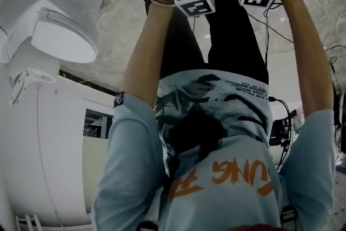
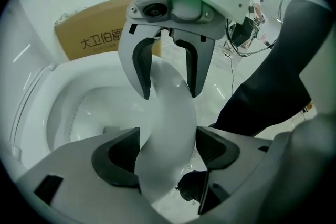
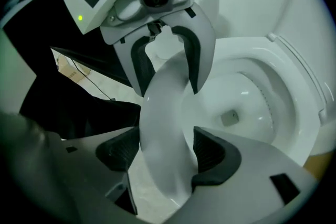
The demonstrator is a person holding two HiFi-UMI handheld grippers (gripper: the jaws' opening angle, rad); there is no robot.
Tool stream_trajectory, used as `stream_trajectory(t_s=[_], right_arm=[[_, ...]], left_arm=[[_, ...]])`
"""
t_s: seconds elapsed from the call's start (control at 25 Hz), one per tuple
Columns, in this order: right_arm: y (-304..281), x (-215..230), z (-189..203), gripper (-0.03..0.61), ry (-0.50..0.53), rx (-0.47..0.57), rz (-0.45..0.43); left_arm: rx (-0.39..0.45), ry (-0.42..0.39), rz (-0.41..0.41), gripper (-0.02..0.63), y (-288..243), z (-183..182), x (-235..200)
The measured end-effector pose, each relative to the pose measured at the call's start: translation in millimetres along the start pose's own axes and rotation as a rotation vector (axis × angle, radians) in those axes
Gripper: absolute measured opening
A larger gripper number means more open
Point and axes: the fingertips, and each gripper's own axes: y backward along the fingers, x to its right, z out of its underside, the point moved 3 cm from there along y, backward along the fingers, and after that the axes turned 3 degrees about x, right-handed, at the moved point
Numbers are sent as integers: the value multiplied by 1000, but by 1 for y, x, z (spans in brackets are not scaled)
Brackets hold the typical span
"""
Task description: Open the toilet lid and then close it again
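Both the left gripper (image 2: 168, 136) and the right gripper (image 3: 167, 134) stand wide open astride the toilet lid's white edge (image 2: 163, 113), mid-frame beside the uncovered bowl (image 2: 68, 113); closing it likely calls next for a firm pinch.

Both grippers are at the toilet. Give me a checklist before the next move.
1. Left gripper jaws apart: ok.
2. Right gripper jaws apart: ok.
3. White rim between both pairs of jaws: ok, and neither pair clamps it.
4. Which part that rim belongs to: cannot tell.
5. Bowl covered: not ok, it shows open in both gripper views.
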Motion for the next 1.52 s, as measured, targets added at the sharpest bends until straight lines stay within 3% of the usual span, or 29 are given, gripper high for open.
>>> stream_trajectory(t_s=[0.28, 0.56, 0.68, 0.8, 0.92, 1.2, 1.52], right_arm=[[-13, -9, 1, 295, 158, -101, -92], [4, -11, -7, 288, 161, -74, -111], [20, -14, -16, 287, 148, -38, -127], [43, -13, -25, 285, 132, 4, -131], [67, -15, -36, 284, 122, 35, -142], [106, -12, -56, 282, 115, 36, -106], [143, -11, -83, 259, 190, 16, -3]], left_arm=[[-3, -24, 21, 345, -3, -2, 3], [10, -45, -18, 345, 9, -7, 2], [4, -122, -63, 345, 22, -9, 4], [18, -237, -186, 327, 39, -21, 2], [40, -212, -254, 305, 61, -35, 2], [-21, -253, -253, 291, 97, -38, -3], [-49, -192, -298, 273, 143, -43, -11]])
